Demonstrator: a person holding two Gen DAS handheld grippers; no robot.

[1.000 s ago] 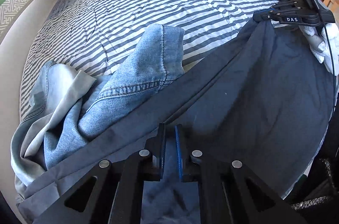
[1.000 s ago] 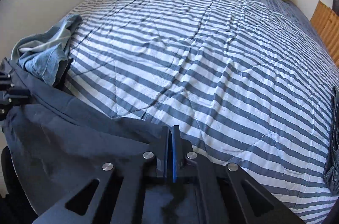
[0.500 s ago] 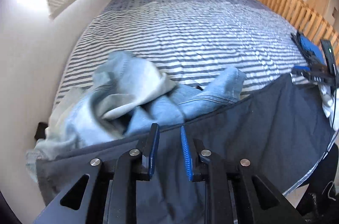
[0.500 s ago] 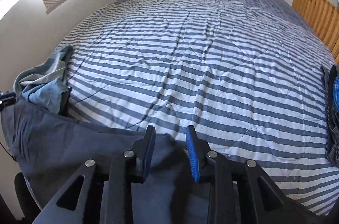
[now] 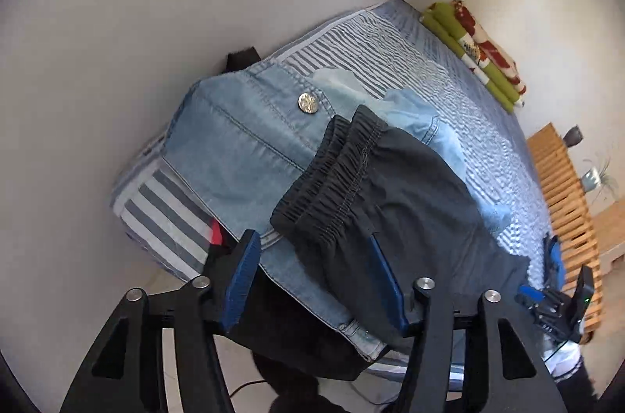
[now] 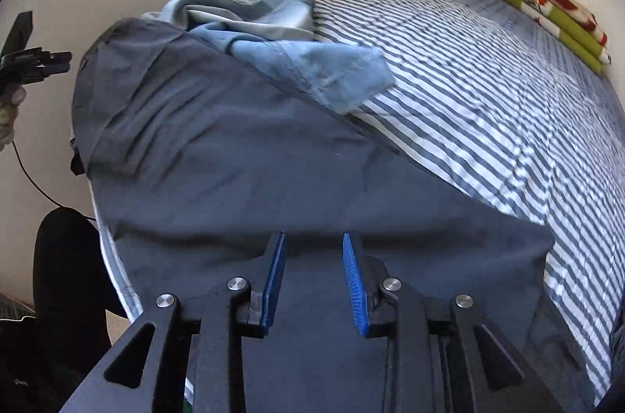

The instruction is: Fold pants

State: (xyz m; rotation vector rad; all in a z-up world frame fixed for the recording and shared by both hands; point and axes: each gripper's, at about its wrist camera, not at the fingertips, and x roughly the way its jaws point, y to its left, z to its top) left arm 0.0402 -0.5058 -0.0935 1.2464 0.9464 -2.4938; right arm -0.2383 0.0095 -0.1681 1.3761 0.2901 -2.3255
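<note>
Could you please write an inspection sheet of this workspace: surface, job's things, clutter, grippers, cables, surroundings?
Surface: bed with striped cover.
Job's things: dark pants spread along the near edge; their elastic waistband lies on the jeans.
Clutter: jeans crumpled at the corner by the wall; folded blanket at the far end.
Grippers: left gripper opening, waistband end between its jaws, not pinched; right gripper open over the pants, holding nothing.
Cables: thin black cable hanging below the left gripper.
Surroundings: white wall; wooden slats beside the bed.
</note>
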